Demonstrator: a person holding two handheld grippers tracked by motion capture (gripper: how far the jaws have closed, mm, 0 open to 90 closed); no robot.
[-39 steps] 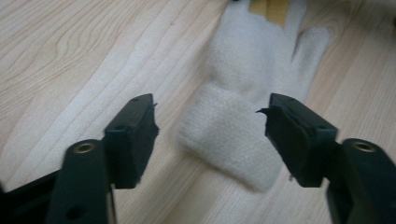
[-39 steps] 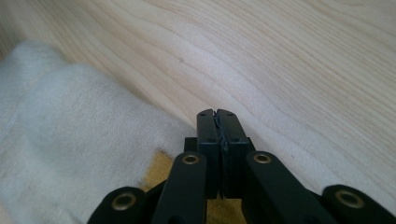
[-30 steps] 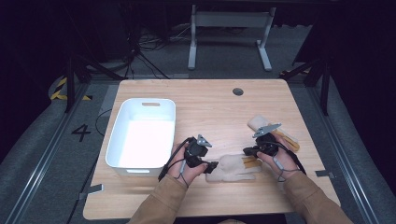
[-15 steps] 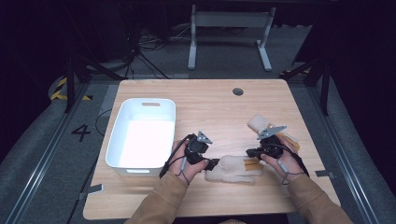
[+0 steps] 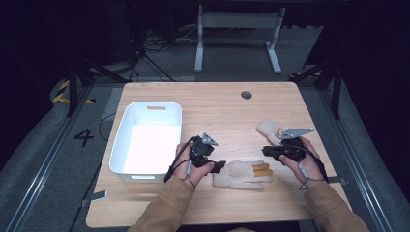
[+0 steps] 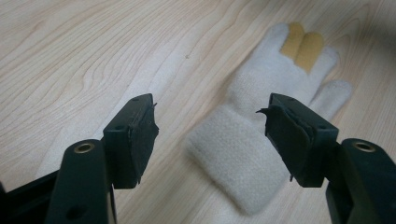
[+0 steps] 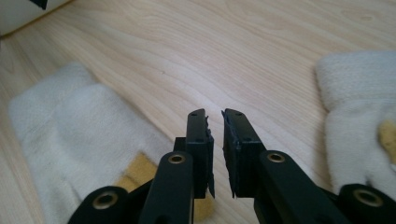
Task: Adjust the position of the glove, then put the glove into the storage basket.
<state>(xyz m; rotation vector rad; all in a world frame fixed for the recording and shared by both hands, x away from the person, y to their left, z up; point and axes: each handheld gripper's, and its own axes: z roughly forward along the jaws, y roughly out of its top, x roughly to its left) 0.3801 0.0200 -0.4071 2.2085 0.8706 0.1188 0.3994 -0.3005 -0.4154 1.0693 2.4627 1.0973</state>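
Since a second ago, the right gripper [image 5: 270, 151] is backing off the glove [image 5: 241, 174], jaws nearly pressed together and empty; the left gripper [image 6: 210, 135] is sitting spread wide over the cuff. Glove is lying flat near the table's [image 5: 217, 104] front edge, right of the white bin [image 5: 145, 169]. Judging it light, soft, floppy knit; the thick cuff is looking like the best pinch point.

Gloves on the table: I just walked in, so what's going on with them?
A person holds a gripper in each hand over two cream gloves. The left gripper is open at the cuff of the near glove, not gripping it. The right gripper has its jaws nearly closed on nothing, between that glove and the second glove. A white bin sits left.
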